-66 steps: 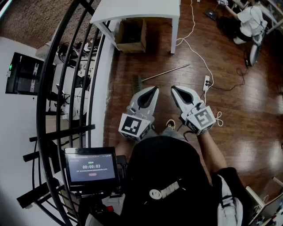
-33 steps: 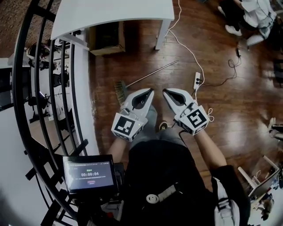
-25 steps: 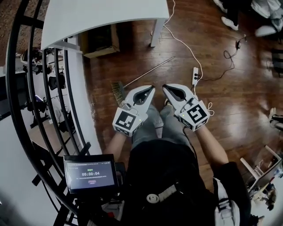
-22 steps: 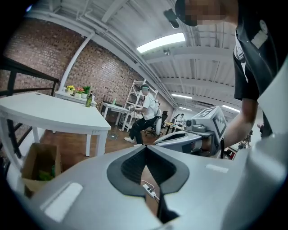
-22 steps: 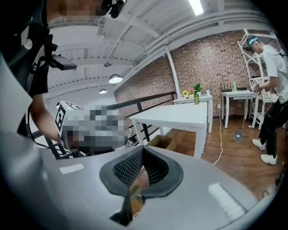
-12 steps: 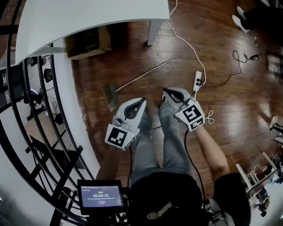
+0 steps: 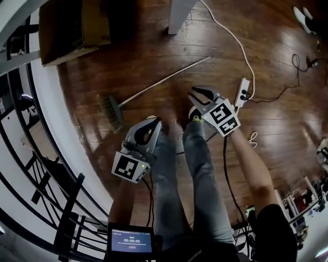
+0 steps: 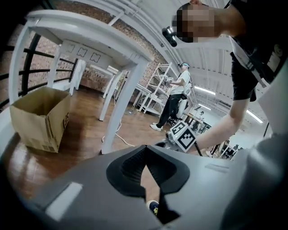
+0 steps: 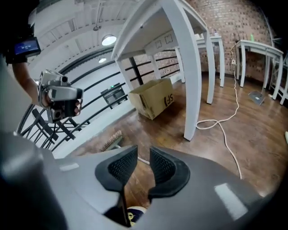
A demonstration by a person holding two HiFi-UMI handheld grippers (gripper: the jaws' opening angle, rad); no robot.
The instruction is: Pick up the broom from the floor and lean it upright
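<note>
While the broom [image 7: 159, 82] is lying flat on the wooden floor [image 7: 154, 46], with its bristle head [image 7: 110, 112] left of centre and its thin pole slanting toward the upper middle of the frame, I am judging it to be light, stiff and heavier at the brush end. The pole is looking smooth and probably slippery, so I am thinking of taking it partway along, nearer the head, where it should balance without swinging. My right hand-held gripper [image 7: 193, 95] is hovering below the pole's upper stretch, apart from it; its jaws are opening and nothing is sitting between them. My left hand-held gripper [image 7: 152, 123] is hanging near the brush, at lower centre, with its jaws pressed together and empty. Beyond them, a cardboard box [image 7: 72, 30] and a desk leg [image 7: 179, 13] are standing along the top edge, and a power strip [image 7: 242, 92] is lying at right.
</note>
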